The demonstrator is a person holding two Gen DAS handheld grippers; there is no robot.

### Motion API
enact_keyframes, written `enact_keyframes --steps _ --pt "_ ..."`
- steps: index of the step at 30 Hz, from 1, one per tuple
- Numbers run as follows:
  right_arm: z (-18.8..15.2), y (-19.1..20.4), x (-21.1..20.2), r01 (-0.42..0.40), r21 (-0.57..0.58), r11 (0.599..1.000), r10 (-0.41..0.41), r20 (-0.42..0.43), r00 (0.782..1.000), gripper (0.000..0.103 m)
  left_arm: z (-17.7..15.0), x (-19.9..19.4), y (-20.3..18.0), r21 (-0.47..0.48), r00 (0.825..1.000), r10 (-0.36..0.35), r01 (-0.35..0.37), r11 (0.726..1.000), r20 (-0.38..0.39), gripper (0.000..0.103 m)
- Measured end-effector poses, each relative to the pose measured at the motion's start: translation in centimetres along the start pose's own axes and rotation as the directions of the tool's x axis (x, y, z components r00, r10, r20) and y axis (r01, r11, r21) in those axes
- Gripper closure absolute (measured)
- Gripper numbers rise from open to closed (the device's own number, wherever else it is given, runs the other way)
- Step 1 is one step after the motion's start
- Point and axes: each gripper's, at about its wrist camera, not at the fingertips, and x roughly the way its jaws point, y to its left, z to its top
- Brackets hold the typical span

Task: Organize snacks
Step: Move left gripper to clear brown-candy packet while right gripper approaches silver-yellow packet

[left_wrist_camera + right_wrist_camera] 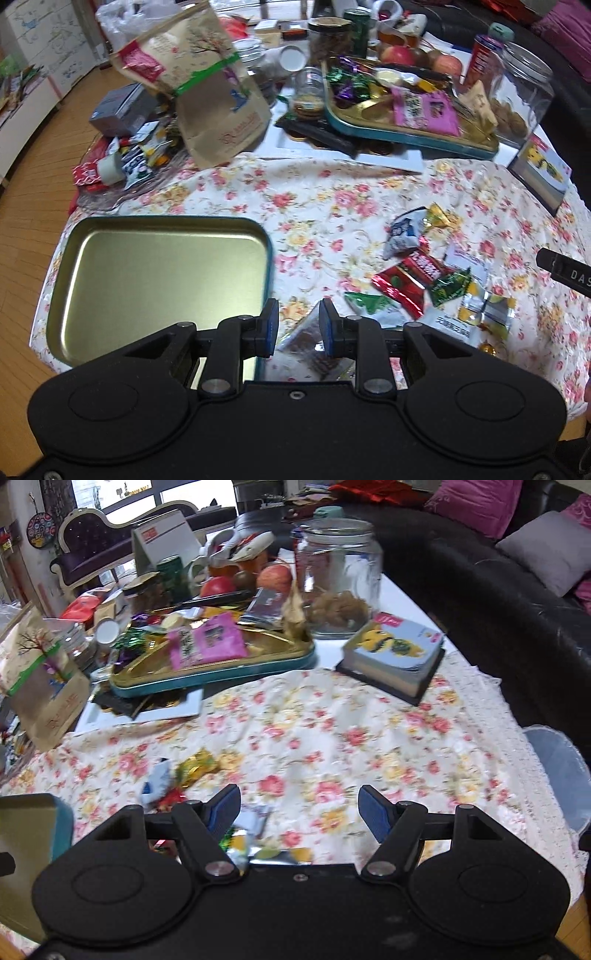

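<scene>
I note the tablecloth (314, 192): white, pink-and-yellow floral print. Empty tin tray (159, 280): gold inside, teal rim. Candy wrappers (417, 280): red, green, gold. Fingers (373, 812): blue pads.

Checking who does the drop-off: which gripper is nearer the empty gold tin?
Left. The left gripper sits at the empty gold tin's right edge; the right gripper is over the floral cloth, the tin off to its left.

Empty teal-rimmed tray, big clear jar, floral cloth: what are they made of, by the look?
Empty teal-rimmed tray: probably thin metal, brushed gold inside; it shows soft glare and a rolled rim.
Big clear jar: transparent with a threaded neck; glass or hard plastic, cannot tell which.
Floral cloth: woven fabric, matte and creased.
</scene>
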Motion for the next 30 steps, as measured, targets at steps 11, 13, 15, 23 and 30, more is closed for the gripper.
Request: enact_keyframes --steps 11,13,15,23,30 --pt "-2.1 -3.1 3.7 -0.046 0.074 0.996 0.061 -0.211 0.976 0.036 -0.4 2.2 -2.2 0.04 0.995 -0.022 0.026 0.999 -0.099 0.068" --pt "-2.5 -3.1 4.1 -0.051 0.078 0.996 0.067 -0.224 0.972 0.036 -0.5 2.6 -2.2 0.046 0.992 -0.025 0.031 0.998 -0.12 0.068" --pt "-2.8 -2.9 4.3 -0.064 0.067 0.996 0.077 -0.228 0.971 0.036 -0.7 2.9 -2.2 0.049 0.991 -0.02 0.027 0.998 -0.132 0.068" --pt "-2.9 -1.2 5.4 -0.1 0.063 0.993 0.113 -0.251 0.961 0.037 -0.9 4.1 -0.7 -0.011 0.98 -0.035 0.033 0.999 -0.198 0.068" --pt "-3.4 -0.5 5.3 -0.111 0.103 0.988 0.14 -0.337 0.931 0.037 -0.7 4.2 0.4 -0.045 0.978 -0.05 0.042 0.998 -0.205 0.068"
